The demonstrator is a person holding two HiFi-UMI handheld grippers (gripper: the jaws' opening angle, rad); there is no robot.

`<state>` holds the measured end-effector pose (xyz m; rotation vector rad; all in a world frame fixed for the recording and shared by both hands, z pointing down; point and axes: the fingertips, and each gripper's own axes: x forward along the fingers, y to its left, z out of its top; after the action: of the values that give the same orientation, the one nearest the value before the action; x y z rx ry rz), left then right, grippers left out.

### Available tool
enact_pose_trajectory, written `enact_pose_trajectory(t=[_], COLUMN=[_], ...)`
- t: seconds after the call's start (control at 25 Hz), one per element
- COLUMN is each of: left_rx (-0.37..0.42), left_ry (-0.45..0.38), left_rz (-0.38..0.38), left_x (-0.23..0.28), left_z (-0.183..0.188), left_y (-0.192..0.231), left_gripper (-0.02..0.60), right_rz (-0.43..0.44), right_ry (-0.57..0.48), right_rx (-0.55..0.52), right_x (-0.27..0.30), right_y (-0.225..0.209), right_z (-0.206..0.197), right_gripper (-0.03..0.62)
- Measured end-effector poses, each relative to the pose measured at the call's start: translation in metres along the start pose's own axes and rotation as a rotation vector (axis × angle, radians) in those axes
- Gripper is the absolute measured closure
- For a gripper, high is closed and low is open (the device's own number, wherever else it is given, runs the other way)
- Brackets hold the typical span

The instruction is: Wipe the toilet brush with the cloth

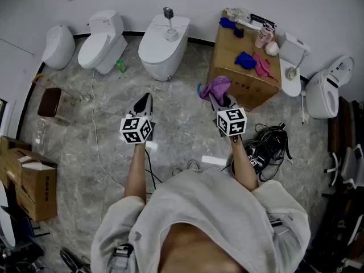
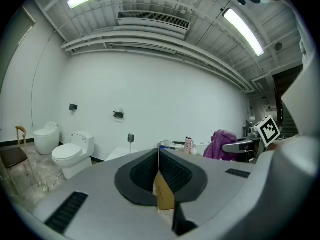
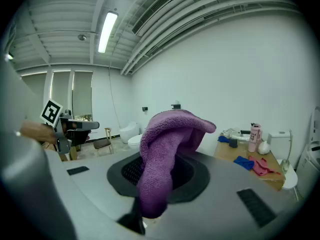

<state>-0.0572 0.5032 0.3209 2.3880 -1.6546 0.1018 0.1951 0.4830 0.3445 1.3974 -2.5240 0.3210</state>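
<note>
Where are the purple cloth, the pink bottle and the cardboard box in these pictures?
purple cloth (image 3: 167, 144), right gripper view, on its folded middle.
pink bottle (image 3: 255, 140), right gripper view, on its body.
cardboard box (image 1: 228, 49), head view, on a bare part of its top.

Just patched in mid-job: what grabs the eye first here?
The fuzzy purple terry cloth, clamped in the right gripper and drooping over its jaws, at centre right. Behind it, white ceramic toilets stand in a row, and a brown cardboard box at their right carries blue rags and a pink rag.
</note>
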Motion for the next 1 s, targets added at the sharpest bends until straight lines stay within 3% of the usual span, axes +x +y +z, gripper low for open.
enact_pose_trajectory(t=[1.0], left_rx=[0.001], left_ry=[0.017], left_rz=[0.048], left_x=[0.033], left_z=[-0.010], left_y=[-0.030], left_gripper=[0.558], right_rz=[0.079], right_ry=[-0.013], right_rx=[-0.055], right_x=[0.010], right_y=[-0.030], right_z=[-0.003], right_gripper=[0.503])
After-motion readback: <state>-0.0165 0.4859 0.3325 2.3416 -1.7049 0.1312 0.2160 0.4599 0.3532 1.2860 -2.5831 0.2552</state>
